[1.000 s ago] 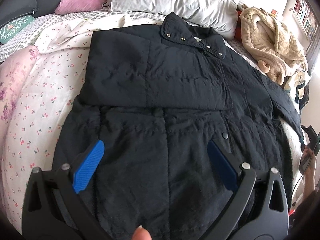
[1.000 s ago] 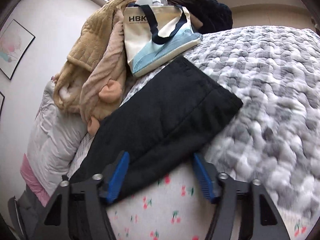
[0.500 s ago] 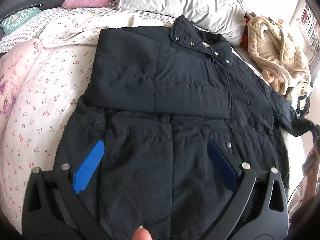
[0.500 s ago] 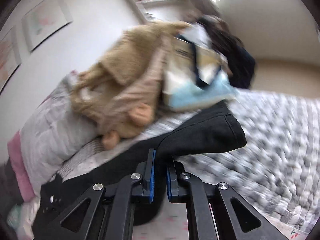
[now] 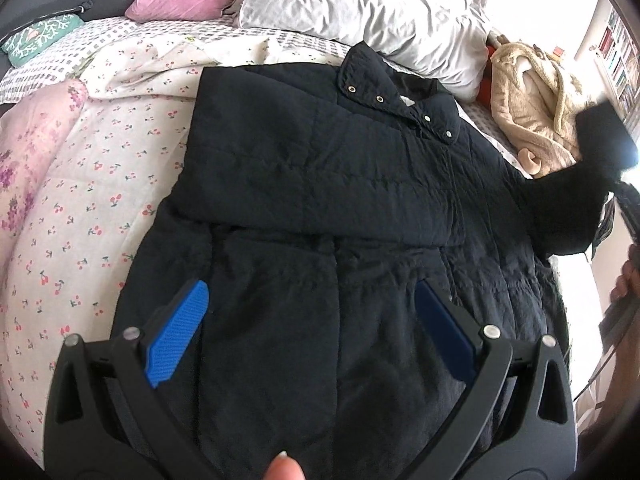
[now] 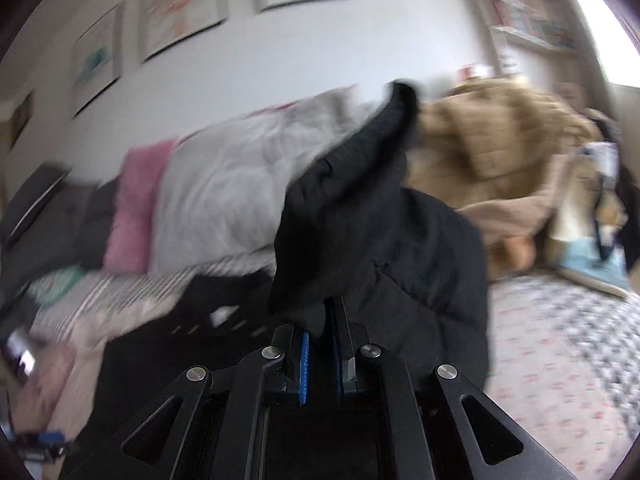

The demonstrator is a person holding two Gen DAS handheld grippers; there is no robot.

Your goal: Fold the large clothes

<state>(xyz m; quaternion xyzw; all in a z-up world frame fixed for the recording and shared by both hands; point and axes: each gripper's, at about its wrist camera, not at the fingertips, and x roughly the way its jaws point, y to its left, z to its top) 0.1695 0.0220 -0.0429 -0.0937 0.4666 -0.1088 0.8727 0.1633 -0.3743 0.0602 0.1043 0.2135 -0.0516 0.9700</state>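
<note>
Lying collar-up toward twelve o'clock on the cherry-print bedspread [image 5: 80, 208], the padded black quilted jacket [image 5: 320, 208] looks soft and bulky, best gripped by cuffs, as the right gripper [image 6: 320, 344] pinches its sleeve [image 6: 376, 208] while the left gripper [image 5: 310, 334] gapes.

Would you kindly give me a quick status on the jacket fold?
Left hand-held gripper open over black jacket. Right hand-held gripper shut on sleeve, lifted. Beige fleece robe beside.

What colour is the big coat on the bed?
The coat is black, or a very dark navy. It shows best in the left wrist view.
</note>
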